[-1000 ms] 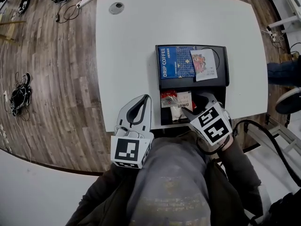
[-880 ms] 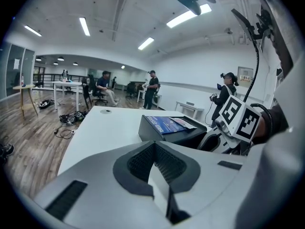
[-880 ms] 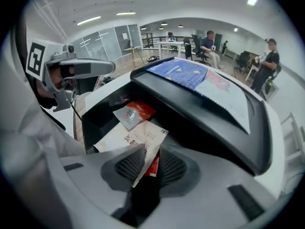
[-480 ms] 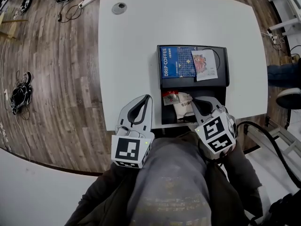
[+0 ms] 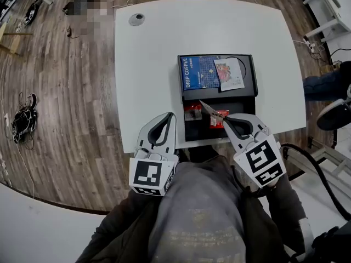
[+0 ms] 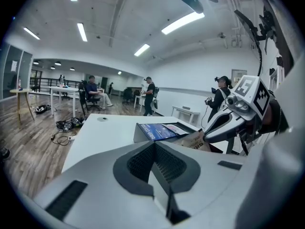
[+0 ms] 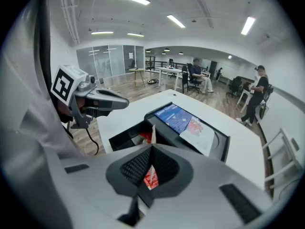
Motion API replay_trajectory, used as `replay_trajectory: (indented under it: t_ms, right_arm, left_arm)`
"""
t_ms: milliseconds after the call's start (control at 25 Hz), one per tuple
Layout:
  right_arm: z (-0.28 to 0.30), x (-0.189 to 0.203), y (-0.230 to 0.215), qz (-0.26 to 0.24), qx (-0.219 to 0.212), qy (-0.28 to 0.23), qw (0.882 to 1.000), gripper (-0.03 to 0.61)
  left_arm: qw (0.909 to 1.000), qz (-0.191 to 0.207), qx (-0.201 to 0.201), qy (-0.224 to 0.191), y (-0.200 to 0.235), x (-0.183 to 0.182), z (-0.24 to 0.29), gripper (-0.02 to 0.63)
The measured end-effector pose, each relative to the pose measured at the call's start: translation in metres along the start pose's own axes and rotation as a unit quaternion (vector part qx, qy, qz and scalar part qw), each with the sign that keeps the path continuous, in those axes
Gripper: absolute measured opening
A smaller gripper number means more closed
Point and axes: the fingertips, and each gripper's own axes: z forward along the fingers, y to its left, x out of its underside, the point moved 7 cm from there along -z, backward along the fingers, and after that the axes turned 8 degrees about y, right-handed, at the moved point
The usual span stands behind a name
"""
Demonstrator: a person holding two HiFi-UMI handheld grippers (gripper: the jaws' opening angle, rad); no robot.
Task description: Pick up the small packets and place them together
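Here, a packet (image 7: 151, 178) stands pinched between right gripper's (image 5: 225, 121) fingers (image 7: 167, 168).

White table (image 5: 164, 64): black tray (image 5: 236, 98), round grommet cap (image 5: 136, 19).

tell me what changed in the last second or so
The right tool, open over the near compartment of the black tray a second ago, closed on a small packet and raised it, drawing back toward the person. The left tool stayed shut and empty at the table's near edge. The drip coffee box and the white packet on it did not move.
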Motion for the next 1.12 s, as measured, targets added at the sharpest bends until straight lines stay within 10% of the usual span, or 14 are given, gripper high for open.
replay_trajectory:
  t_ms: [520,1120]
  right_arm:
    - [-0.035,-0.066,-0.047,0.038,-0.04,-0.088,0.995,0.005]
    - [0.022,-0.043,-0.151,0.188,-0.047,-0.028,0.981,0.006]
  left_arm:
    - [0.999,-0.001,-0.027,-0.037,0.014,-0.022,-0.008,0.003]
    - [0.9982,-0.026,-0.051,0.016,0.038,-0.025,0.028,0.003]
